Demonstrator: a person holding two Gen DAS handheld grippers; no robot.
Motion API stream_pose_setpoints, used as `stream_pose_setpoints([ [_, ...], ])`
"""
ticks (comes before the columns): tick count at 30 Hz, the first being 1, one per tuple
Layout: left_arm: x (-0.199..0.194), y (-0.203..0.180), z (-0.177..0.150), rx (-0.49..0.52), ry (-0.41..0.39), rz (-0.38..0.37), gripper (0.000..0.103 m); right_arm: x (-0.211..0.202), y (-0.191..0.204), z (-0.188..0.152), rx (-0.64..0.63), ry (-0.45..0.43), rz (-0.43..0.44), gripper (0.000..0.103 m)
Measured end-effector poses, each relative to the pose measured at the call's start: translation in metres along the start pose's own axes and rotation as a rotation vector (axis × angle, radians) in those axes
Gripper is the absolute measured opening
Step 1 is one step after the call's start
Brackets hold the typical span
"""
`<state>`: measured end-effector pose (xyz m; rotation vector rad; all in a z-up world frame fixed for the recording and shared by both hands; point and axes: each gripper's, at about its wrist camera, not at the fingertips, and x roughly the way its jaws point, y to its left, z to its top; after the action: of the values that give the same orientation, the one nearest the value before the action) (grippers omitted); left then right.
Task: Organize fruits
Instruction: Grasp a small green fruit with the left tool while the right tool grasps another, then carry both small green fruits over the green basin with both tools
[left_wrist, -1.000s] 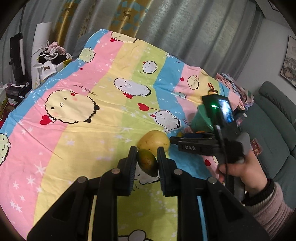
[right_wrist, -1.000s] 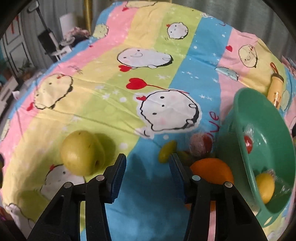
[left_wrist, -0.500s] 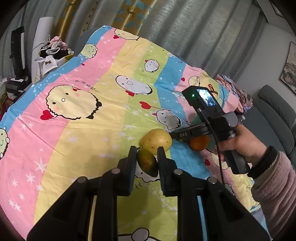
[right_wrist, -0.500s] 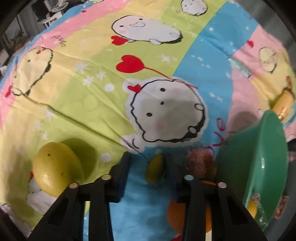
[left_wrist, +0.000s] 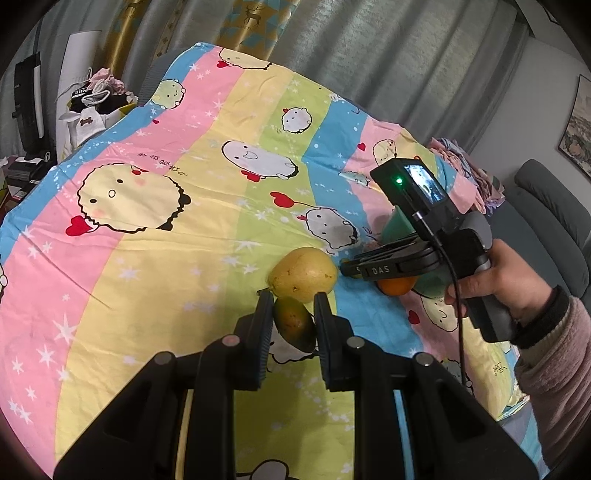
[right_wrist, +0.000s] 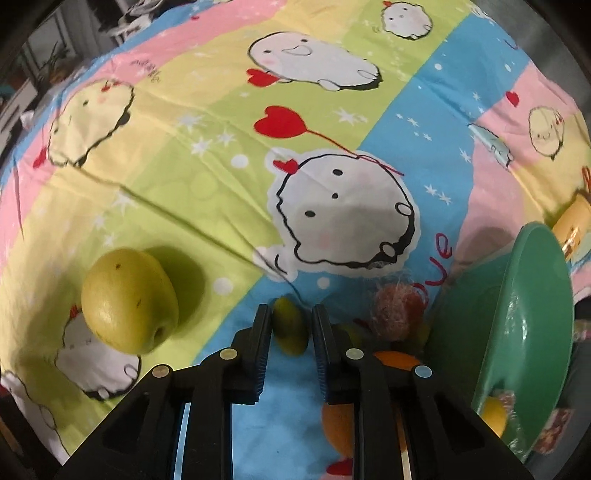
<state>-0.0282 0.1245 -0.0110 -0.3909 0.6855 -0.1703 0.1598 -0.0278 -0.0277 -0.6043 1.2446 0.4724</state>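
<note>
While both claws point down at the cartoon-print sheet (left_wrist: 155, 236) covering the surface, each one has a fruit pinched between its pads. The left claw (left_wrist: 291, 314) is clamped on a small green-orange mango (left_wrist: 293, 325), gripped around its middle, right in front of a big yellow pear (left_wrist: 303, 273) that sits on the sheet just beyond the fingertips. Can't tell if the mango and the pear actually touch, but they're super close.

Over on the other side, a hand (left_wrist: 498, 280) in a fuzzy pink sleeve (left_wrist: 557, 373) holds the right claw (right_wrist: 291, 325). Its jaws have just been closing, and now they're squeezed on a small yellow-green fruit (right_wrist: 290, 328) that stands between the pads, low against the blue stripe of the sheet. From the right wrist view the pear (right_wrist: 129, 299) is off to the left, well apart from that little fruit.

Just to the right of the right claw there's a reddish fruit in a crinkly wrap (right_wrist: 395, 314), an orange (right_wrist: 340, 424) partly hidden behind the claw's finger, and a green bowl (right_wrist: 535, 314) tilted up on its side. Inside the bowl, near the bottom edge, there's a yellow fruit (right_wrist: 493, 415), and something wrapped next to it that's too blurry to call.
</note>
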Motion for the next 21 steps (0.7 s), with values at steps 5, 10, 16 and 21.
stream_pose_setpoints([
  [5, 0.000, -0.001, 0.000, 0.002, 0.001, -0.004, 0.022, 0.003, 0.000, -0.001, -0.029, 0.013, -0.034, 0.021],
  [10, 0.000, -0.003, 0.000, 0.005, -0.002, -0.001, 0.022, -0.002, 0.007, -0.007, -0.041, -0.051, -0.052, 0.021],
  [16, -0.001, -0.008, -0.001, 0.020, -0.008, 0.002, 0.022, -0.039, 0.005, -0.027, 0.012, -0.220, 0.046, 0.021],
  [21, 0.004, -0.016, -0.001, 0.033, -0.001, -0.003, 0.022, -0.071, -0.004, -0.057, 0.077, -0.374, 0.198, 0.021],
])
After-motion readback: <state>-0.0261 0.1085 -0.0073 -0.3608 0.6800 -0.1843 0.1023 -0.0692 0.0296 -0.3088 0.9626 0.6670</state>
